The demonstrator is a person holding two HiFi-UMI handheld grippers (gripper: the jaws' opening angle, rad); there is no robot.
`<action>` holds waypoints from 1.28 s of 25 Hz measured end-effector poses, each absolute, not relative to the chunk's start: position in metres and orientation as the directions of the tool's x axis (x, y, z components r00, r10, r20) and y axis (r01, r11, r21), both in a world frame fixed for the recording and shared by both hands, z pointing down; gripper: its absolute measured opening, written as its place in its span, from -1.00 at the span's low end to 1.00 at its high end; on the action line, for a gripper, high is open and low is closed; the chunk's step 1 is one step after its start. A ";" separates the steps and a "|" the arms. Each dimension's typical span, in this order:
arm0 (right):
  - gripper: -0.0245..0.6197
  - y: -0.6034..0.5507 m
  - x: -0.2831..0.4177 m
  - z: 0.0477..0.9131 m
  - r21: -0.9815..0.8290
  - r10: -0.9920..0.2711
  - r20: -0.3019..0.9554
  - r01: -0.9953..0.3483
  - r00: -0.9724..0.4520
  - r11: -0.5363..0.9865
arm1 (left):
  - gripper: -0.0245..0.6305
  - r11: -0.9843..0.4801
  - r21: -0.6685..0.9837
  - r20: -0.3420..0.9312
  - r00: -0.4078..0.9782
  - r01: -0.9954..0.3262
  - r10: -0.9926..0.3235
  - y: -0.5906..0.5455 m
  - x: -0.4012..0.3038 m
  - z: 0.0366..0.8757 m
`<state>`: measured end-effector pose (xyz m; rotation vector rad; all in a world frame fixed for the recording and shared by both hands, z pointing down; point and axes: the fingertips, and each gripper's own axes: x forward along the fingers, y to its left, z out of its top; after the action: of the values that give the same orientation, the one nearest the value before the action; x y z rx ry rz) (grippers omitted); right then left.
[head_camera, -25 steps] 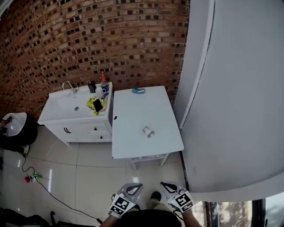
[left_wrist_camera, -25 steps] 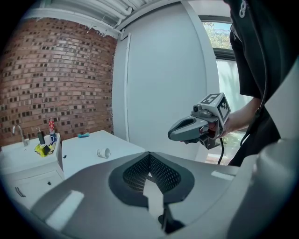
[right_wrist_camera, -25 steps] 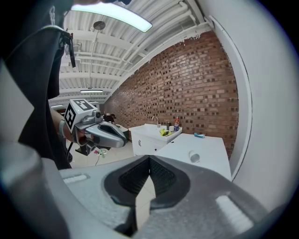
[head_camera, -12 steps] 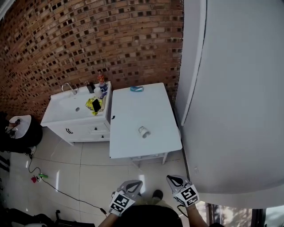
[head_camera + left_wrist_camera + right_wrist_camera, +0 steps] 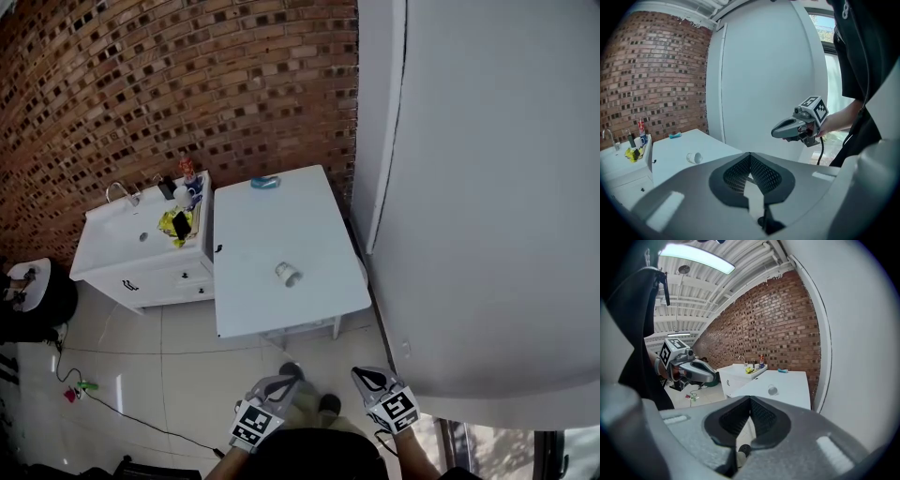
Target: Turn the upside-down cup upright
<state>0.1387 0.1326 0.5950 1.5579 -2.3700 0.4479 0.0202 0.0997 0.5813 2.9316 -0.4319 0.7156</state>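
A small white cup (image 5: 287,274) rests on the white table (image 5: 253,309), near its middle, and looks to be lying on its side. It also shows far off as the cup (image 5: 694,158) and the cup (image 5: 772,390) in the two gripper views. My left gripper (image 5: 284,382) and right gripper (image 5: 362,373) hang low over the tiled floor, well short of the table's near edge. Both are shut with nothing in them. From the left gripper view, the right gripper (image 5: 780,131) is at the side, held by a hand.
A white sink cabinet (image 5: 131,248) with bottles and a yellow item stands against the table's left side. A blue object (image 5: 265,182) lies at the table's far end. A big white wall panel (image 5: 478,206) is close on the right. A cable (image 5: 141,422) runs over the floor.
The view has swung, so the table and sink sit further left in the picture. Both grippers stay low and shut; the right one has risen slightly.
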 end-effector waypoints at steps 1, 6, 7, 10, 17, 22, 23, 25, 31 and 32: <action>-0.95 0.132 0.141 0.596 -0.107 -0.840 0.390 -0.924 -0.378 0.366 | -0.88 -0.957 0.029 0.461 0.853 -0.289 -0.243 0.097 0.023 0.582; -0.95 0.123 0.149 0.596 -0.093 -0.833 0.429 -0.935 -0.349 0.343 | -0.88 -0.960 0.050 0.442 0.868 -0.276 -0.227 0.078 0.032 0.578; -0.95 0.119 0.148 0.595 -0.090 -0.833 0.429 -0.934 -0.350 0.346 | -0.88 -0.959 0.053 0.439 0.870 -0.277 -0.227 0.073 0.032 0.578; -0.95 0.102 0.144 0.591 -0.084 -0.832 0.425 -0.931 -0.356 0.356 | -0.88 -0.957 0.065 0.434 0.872 -0.281 -0.227 0.059 0.031 0.581; -0.95 0.046 0.124 0.586 -0.082 -0.814 0.430 -0.915 -0.391 0.396 | -0.88 -0.951 0.090 0.429 0.873 -0.297 -0.232 0.009 0.026 0.588; -0.95 0.000 0.110 0.581 -0.074 -0.800 0.436 -0.902 -0.413 0.426 | -0.88 -0.947 0.105 0.420 0.877 -0.304 -0.234 -0.032 0.021 0.588; -0.95 -0.009 0.108 0.580 -0.071 -0.797 0.437 -0.900 -0.416 0.430 | -0.88 -0.946 0.108 0.418 0.877 -0.307 -0.237 -0.041 0.019 0.588; -0.95 -0.027 0.104 0.579 -0.067 -0.792 0.443 -0.896 -0.421 0.439 | -0.88 -0.942 0.116 0.412 0.878 -0.316 -0.244 -0.059 0.016 0.589; -0.95 -0.071 0.088 0.572 -0.045 -0.777 0.458 -0.885 -0.431 0.464 | -0.88 -0.937 0.135 0.397 0.884 -0.323 -0.248 -0.099 0.004 0.587; -0.95 -0.076 0.086 0.571 -0.040 -0.775 0.461 -0.882 -0.433 0.469 | -0.88 -0.937 0.136 0.395 0.885 -0.321 -0.246 -0.104 0.002 0.587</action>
<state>0.0856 -0.0759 0.5712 1.3917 -2.3420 0.3895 0.0022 -0.1041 0.5874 2.8562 -0.4337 0.5607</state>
